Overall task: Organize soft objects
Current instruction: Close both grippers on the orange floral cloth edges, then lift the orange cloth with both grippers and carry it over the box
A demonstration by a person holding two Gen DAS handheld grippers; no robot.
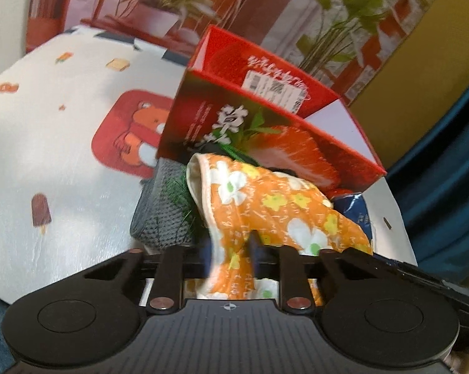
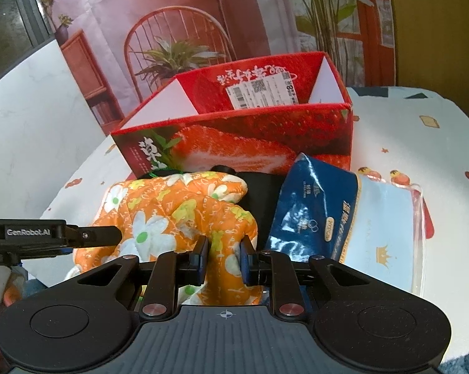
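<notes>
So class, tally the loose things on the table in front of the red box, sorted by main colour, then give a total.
Orange: 1, the floral cloth, held by the left gripper and the right gripper
Blue: 1, the tissue pack
Grey: 1, the knitted item
Black: 1, a dark item behind the cloth, kind unclear
Total: 4

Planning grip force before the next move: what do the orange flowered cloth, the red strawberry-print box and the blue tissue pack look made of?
Orange flowered cloth: quilted fabric, matte; stitch lines and soft folds show, pale binding at the edge.
Red strawberry-print box: printed cardboard, slightly glossy, with plain white inner flaps.
Blue tissue pack: thin plastic film, shiny; crinkles and glare, probably soft inside.
</notes>
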